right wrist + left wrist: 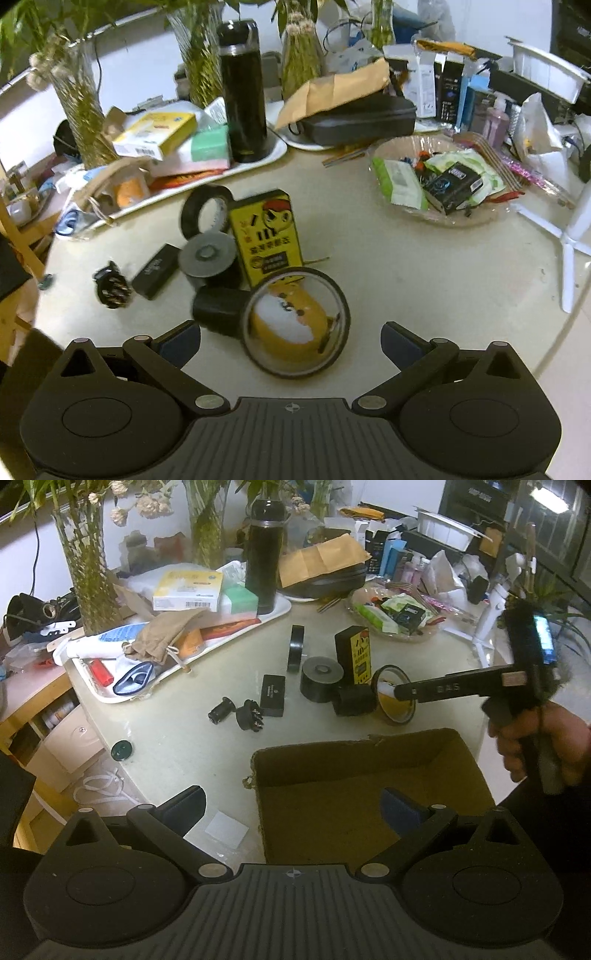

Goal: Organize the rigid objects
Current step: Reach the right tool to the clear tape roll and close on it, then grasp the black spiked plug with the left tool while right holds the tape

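Note:
Several rigid objects lie on the pale table: a yellow-and-black box [266, 236] standing upright, a round mirror [297, 323] leaning in front of it, a black tape ring [207, 216], a grey-topped black roll [210, 258], a black cylinder [218, 310], a small black case [155, 271] and a black plug [110, 288]. An open cardboard box [369, 775] sits at the near edge. My left gripper [291, 808] is open and empty over the box's left wall. My right gripper [290, 343] is open, its jaws on either side of the mirror; it also shows in the left wrist view [399, 692].
A white tray [280, 609] with a black thermos [264, 554], boxes and a pouch stands at the back left. A glass bowl [443, 218] of packets sits at the back right. Vases with plants line the back. A white stand [569, 243] is at the right.

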The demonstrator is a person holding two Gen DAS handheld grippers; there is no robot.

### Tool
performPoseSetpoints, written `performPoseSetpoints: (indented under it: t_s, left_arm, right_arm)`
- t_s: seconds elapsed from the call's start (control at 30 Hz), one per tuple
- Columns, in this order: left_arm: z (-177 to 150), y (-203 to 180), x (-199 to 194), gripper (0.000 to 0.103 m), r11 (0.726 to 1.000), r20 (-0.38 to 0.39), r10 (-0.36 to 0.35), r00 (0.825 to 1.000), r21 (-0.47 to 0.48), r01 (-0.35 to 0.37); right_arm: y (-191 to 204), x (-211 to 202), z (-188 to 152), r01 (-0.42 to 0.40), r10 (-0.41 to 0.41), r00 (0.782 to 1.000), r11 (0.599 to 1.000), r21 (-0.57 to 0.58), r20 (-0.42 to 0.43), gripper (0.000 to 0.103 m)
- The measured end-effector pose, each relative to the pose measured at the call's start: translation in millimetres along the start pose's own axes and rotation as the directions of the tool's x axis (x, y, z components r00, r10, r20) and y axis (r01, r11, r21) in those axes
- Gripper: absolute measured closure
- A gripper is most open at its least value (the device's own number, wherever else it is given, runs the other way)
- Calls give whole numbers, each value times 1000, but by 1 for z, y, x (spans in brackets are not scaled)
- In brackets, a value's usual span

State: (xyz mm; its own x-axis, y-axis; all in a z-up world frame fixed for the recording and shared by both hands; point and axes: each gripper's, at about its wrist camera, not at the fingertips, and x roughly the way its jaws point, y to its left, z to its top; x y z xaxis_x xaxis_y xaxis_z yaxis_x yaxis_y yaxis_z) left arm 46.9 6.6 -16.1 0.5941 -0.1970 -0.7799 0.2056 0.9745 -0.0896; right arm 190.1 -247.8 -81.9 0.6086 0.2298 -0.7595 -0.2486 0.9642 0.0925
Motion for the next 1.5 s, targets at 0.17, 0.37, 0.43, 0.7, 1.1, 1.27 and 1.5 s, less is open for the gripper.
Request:
performPoseSetpoints:
  t_s: [0.17,0.37,0.43,0.7,1.1,1.27,1.5]
  left_arm:
    - [0,7,3,0,999,-9,-19,1000,-48,18]
    - [0,13,6,0,996,-27,-32,999,-85,29]
    - [0,13,7,0,996,-29,-29,999,-86,27]
    - [0,14,6,0,996,-25,-26,999,-86,23]
    - [10,11,7,0,999,1,-20,1000,-48,21]
    - [20,11,13,0,1000,29,-7,1000,-22,8]
    - [39,17,24,0,1000,53,9,999,2,-9]
  right_arm:
    - [-11,25,-1,-39,38,999,999,-13,-32,0]
    - [-6,44,-3,-85,81,995,993,-76,-57,0]
    - [-4,48,-2,-92,86,995,991,-101,-57,0]
    - [-10,63,1,-109,102,992,988,-111,-71,13]
    - [-20,20,-1,-106,107,992,994,-11,60,14]
    - [-25,-7,-7,-125,118,986,991,57,115,14]
    - [-24,-39,-11,-142,129,984,984,107,127,14]
